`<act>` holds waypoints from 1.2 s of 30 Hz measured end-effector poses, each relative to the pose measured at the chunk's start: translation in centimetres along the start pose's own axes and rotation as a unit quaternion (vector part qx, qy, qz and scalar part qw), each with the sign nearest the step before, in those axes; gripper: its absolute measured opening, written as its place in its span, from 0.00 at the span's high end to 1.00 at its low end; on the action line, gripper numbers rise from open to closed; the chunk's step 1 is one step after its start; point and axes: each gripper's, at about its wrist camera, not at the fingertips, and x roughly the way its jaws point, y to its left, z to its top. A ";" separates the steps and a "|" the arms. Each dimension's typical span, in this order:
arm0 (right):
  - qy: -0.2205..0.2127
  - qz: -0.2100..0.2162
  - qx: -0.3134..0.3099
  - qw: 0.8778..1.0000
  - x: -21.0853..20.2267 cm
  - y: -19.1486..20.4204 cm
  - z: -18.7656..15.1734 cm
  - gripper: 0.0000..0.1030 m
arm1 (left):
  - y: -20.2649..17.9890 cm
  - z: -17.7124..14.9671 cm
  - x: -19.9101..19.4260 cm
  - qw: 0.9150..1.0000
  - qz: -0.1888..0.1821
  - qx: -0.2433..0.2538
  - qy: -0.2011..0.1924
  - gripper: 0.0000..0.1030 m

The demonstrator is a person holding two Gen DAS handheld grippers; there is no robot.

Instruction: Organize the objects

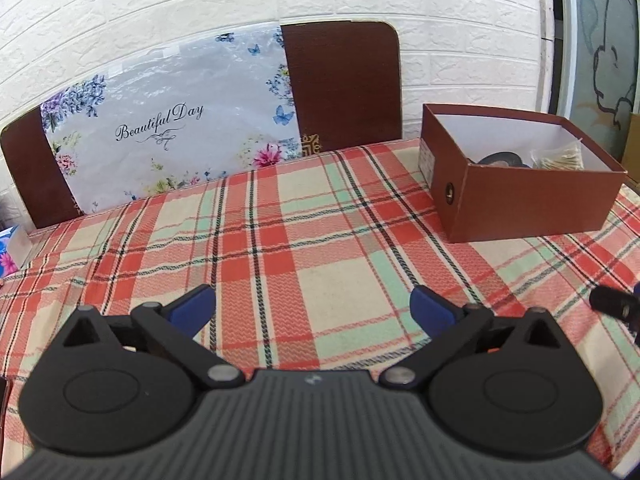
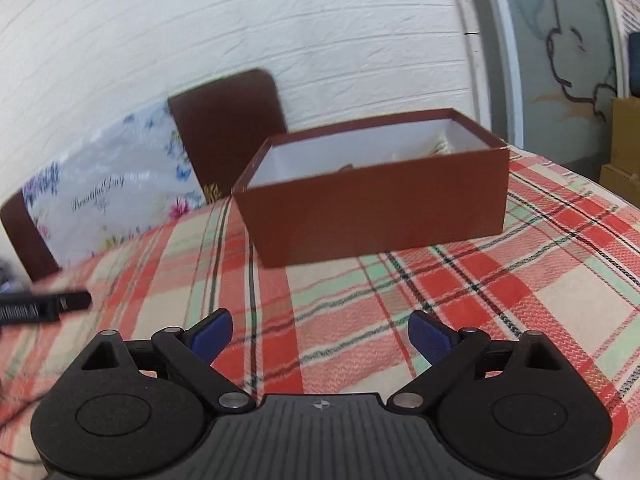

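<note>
- The brown cardboard box (image 1: 520,184) sits open on the plaid-covered bench (image 1: 320,248), towards its far right side, near the white brick wall (image 1: 160,8).
- Inside it I can make out a dark round item (image 1: 502,159) and a clear bag of pale sticks (image 1: 560,157); anything else in there is hidden by the box walls.
- The box looks light and stiff, but its thin walls would likely buckle under a hard pinch, so I would take it by a rim edge or push its side.
- The left gripper (image 1: 312,308) hangs over bare cloth, jaws spread wide and empty, the box well ahead and to its right.
- The right gripper (image 2: 320,336) has its jaws spread too, nothing between them, with the box straight ahead and near, not touching.
- A chair back (image 1: 344,84) draped with floral plastic stands behind the bench.
</note>
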 end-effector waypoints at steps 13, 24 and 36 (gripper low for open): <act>-0.034 0.003 -0.029 0.999 -2.1 2.9 0.6 0.01 | -1.8 -0.6 -1.3 1.000 0.000 0.014 0.000 0.00; -0.028 0.005 -0.036 0.999 -1.6 3.6 0.5 0.01 | -2.2 -1.1 -1.4 1.000 0.013 0.019 0.015 0.00; -0.014 0.004 -0.033 0.999 -0.9 3.9 -0.1 0.01 | -2.9 -2.2 -0.9 0.999 0.013 0.028 0.041 0.00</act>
